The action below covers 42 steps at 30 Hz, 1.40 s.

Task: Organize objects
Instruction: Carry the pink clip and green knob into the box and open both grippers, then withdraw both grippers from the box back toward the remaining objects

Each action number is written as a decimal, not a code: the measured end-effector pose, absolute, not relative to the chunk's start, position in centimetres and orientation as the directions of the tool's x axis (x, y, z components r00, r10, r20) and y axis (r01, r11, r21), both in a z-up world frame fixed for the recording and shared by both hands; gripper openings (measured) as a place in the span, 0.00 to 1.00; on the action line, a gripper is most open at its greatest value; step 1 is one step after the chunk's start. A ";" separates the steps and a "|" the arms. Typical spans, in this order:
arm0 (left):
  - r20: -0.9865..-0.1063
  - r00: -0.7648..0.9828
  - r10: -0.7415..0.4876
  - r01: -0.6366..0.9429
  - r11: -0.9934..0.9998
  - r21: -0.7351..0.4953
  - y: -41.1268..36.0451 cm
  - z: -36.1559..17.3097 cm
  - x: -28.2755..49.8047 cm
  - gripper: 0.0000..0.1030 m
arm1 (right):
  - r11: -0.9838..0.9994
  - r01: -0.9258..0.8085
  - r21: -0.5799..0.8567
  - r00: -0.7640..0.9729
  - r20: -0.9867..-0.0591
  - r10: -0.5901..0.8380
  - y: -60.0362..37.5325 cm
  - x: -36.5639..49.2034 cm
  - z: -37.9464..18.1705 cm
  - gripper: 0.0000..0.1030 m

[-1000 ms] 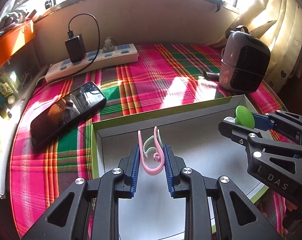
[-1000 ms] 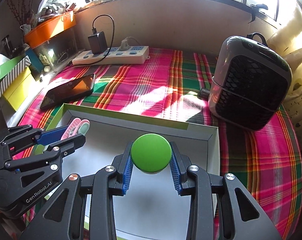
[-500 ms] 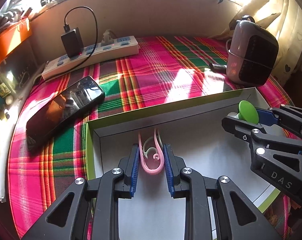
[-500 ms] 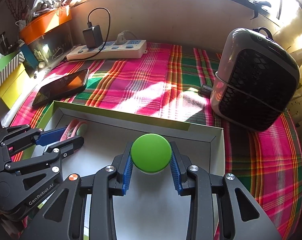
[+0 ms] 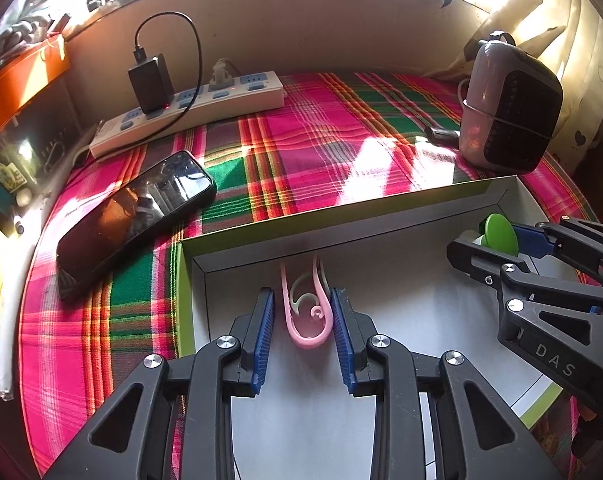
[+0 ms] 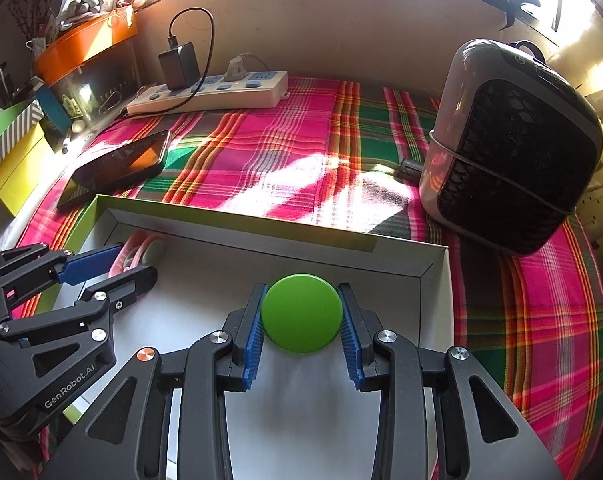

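- Your left gripper [image 5: 303, 322] is over the near left part of the shallow box [image 5: 381, 216], the one with white inside and green rim, and it points down into it.
- Its jaws have just been opening. The pink ear hook [image 5: 304, 312] is between the blue pads [image 5: 263, 336], but a small gap shows on the left side and the hook lies on the white floor of the box, so the jaws are not pressing it now.
- A smaller pale green hook [image 5: 301, 292] is inside the pink loop.
- Your right gripper [image 6: 301, 320] is over the right part of the same box. Its jaws are closed on the green round disc [image 6: 301, 314]; both pads touch its edges, left and right.
- In the left wrist view this disc is seen from the side, with a white part behind it; what that part is, you cannot tell.
- The box lies on a bench covered with a pink and green plaid cloth [image 6: 269, 152].
- A black phone [image 5: 135, 216] lies on the cloth, just beyond the left corner of the box and apart from it.
- A white power strip [image 5: 189, 112] with a black charger [image 5: 149, 82] plugged in lies along the back wall.
- A small heater [image 6: 509, 148] with black grille stands on the right, beyond the far right corner of the box.
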<state>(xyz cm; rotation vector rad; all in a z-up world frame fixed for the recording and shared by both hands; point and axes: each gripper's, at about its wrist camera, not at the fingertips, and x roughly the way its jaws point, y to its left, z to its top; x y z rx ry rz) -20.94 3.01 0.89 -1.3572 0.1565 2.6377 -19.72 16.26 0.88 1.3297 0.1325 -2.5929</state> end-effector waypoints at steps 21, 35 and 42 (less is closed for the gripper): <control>-0.805 -0.583 0.114 -0.199 -0.980 0.005 3.0 1.7 -19.4 0.39 | -0.974 0.221 0.040 -0.601 -0.781 -0.169 16.9 -18.0 1.9 0.51; -0.761 -0.637 0.121 -0.187 -0.982 0.000 2.6 3.9 -14.8 0.40 | -0.975 0.214 0.051 -0.655 -0.733 -0.183 17.2 -13.9 3.9 0.52; -0.748 -0.653 0.117 -0.175 -0.984 -0.001 2.4 4.2 -12.5 0.40 | -0.976 0.216 0.033 -0.682 -0.710 -0.175 17.0 -11.5 4.7 0.52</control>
